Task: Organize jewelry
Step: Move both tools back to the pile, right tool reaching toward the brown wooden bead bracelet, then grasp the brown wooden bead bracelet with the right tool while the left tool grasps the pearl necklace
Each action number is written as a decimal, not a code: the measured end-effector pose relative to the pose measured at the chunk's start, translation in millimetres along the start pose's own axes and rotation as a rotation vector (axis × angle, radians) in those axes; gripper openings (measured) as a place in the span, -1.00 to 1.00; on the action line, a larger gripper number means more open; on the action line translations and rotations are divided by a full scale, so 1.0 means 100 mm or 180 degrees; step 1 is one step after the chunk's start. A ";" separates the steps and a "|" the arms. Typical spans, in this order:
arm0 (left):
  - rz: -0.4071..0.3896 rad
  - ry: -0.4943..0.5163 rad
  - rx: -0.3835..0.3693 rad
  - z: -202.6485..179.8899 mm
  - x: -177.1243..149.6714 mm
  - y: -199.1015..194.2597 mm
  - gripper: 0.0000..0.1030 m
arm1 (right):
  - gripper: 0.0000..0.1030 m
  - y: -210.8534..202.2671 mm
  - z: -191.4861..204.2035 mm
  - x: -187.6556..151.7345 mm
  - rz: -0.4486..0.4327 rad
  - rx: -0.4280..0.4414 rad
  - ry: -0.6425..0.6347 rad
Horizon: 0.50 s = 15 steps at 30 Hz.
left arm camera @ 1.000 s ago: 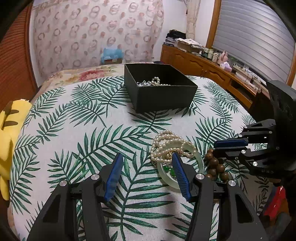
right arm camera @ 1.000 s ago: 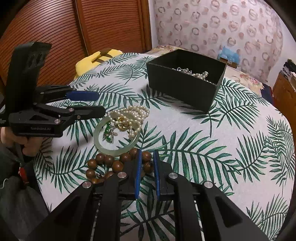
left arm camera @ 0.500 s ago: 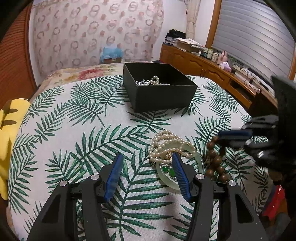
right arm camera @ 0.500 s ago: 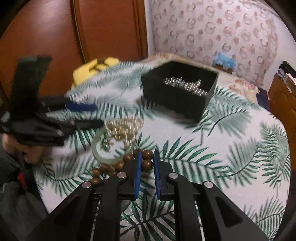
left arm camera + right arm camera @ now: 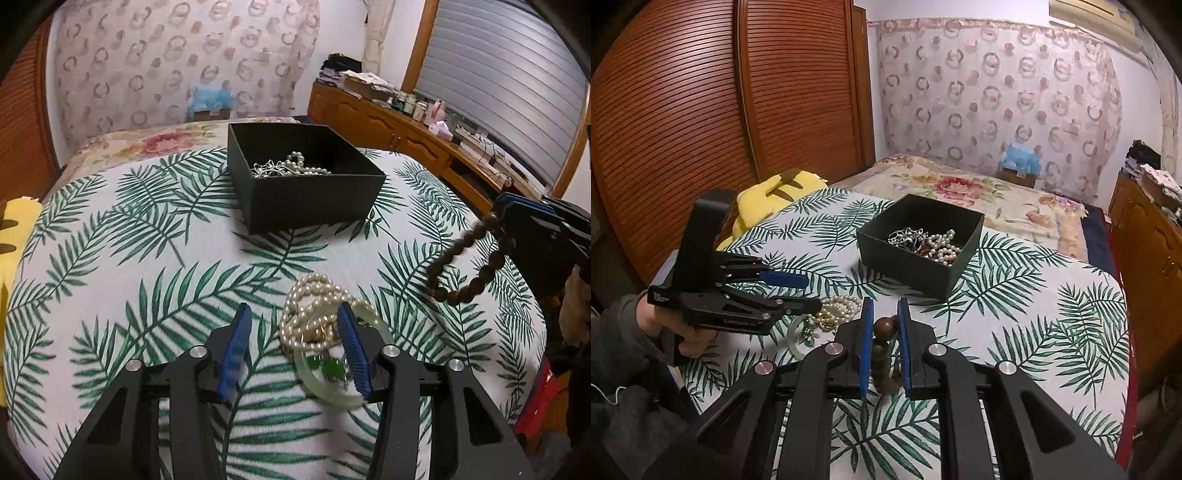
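Note:
My right gripper (image 5: 885, 314) is shut on a brown wooden bead bracelet (image 5: 883, 328) and holds it above the table; the bracelet hangs from it in the left wrist view (image 5: 466, 258). My left gripper (image 5: 293, 325) is open and empty, low over a pearl necklace (image 5: 314, 314) and a pale jade bangle (image 5: 332, 391) with green stones. It also shows in the right wrist view (image 5: 809, 291). A black box (image 5: 314, 199) with pearls and silver pieces stands behind; it shows in the right wrist view too (image 5: 916, 269).
The table has a palm-leaf cloth (image 5: 129, 258). A yellow plush (image 5: 775, 199) lies at its left edge. A bed (image 5: 960, 192) lies behind and a wooden dresser (image 5: 424, 144) runs along the right.
My right gripper has lifted the wooden bead bracelet off the table and raised it. My left gripper has stayed open over the pearls.

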<state>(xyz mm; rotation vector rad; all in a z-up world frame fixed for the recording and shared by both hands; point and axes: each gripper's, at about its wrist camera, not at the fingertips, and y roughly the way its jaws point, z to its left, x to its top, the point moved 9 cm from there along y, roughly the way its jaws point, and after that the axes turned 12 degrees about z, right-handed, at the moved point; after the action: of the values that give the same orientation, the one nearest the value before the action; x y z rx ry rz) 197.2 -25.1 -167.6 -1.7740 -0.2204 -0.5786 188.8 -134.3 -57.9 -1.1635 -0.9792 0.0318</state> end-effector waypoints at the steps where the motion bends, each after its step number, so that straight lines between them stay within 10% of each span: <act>1: 0.0029 -0.0015 -0.0012 0.02 0.03 0.03 -0.25 | -0.72 -0.01 -0.01 0.01 -0.0011 -0.0006 0.0004; 15: 0.0372 0.0264 0.0077 0.07 0.17 0.29 -0.50 | -0.72 -0.02 -0.07 0.00 -0.0041 -0.0017 0.0050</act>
<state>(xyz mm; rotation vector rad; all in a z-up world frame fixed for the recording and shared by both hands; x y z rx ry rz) 226.1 -28.8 -185.0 -1.7231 -0.0657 -0.5617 192.1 -140.4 -56.6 -1.1607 -0.9733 0.0097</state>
